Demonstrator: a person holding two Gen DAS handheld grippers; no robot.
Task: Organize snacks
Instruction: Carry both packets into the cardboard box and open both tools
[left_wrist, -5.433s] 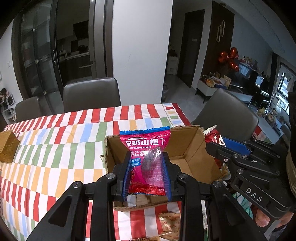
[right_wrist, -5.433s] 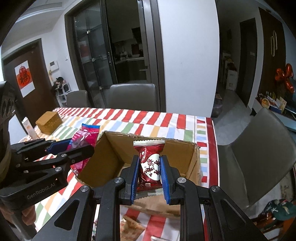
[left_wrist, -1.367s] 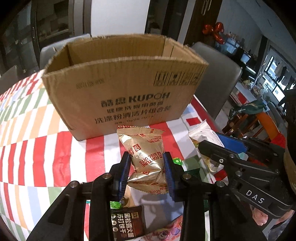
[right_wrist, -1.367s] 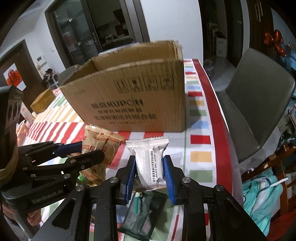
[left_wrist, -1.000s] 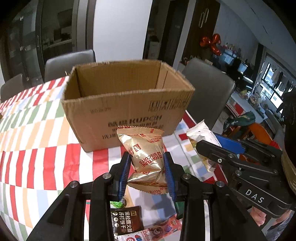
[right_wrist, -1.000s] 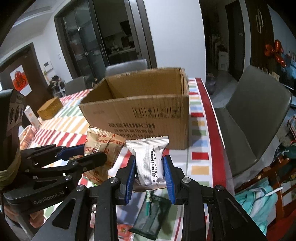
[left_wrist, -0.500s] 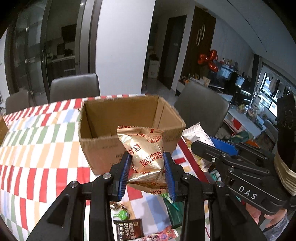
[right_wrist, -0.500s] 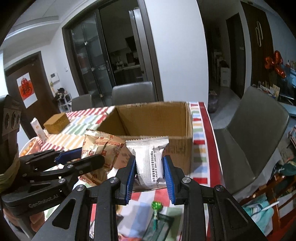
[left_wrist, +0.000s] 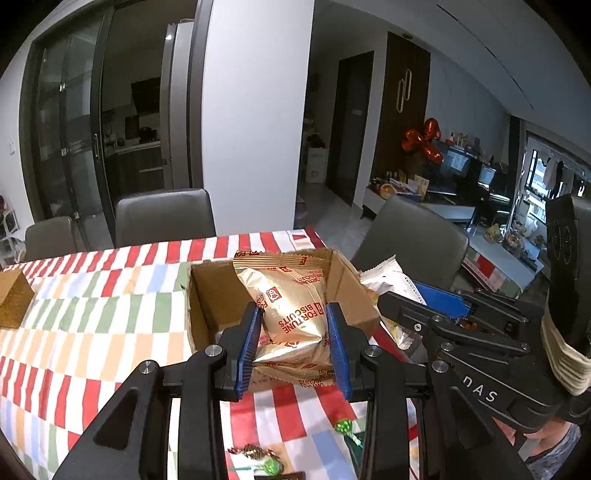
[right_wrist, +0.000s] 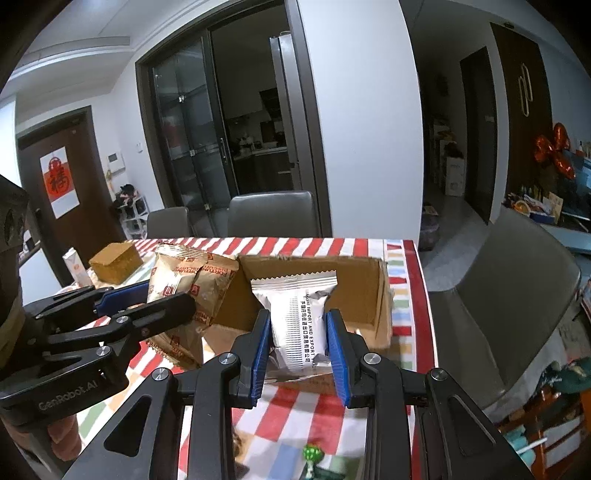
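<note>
Left gripper (left_wrist: 291, 345) pinches gold biscuit packet (left_wrist: 291, 306), right gripper (right_wrist: 297, 349) pinches white packet (right_wrist: 297, 321), both above cardboard box (right_wrist: 382, 295)

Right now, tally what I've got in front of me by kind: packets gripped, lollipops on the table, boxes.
Snack packets in grippers: 2 (gold biscuit packet in left gripper, silver packet in right gripper)
Green lollipops: 2 ()
Cardboard boxes: 1
Woven box: 1
Total: 6
</note>
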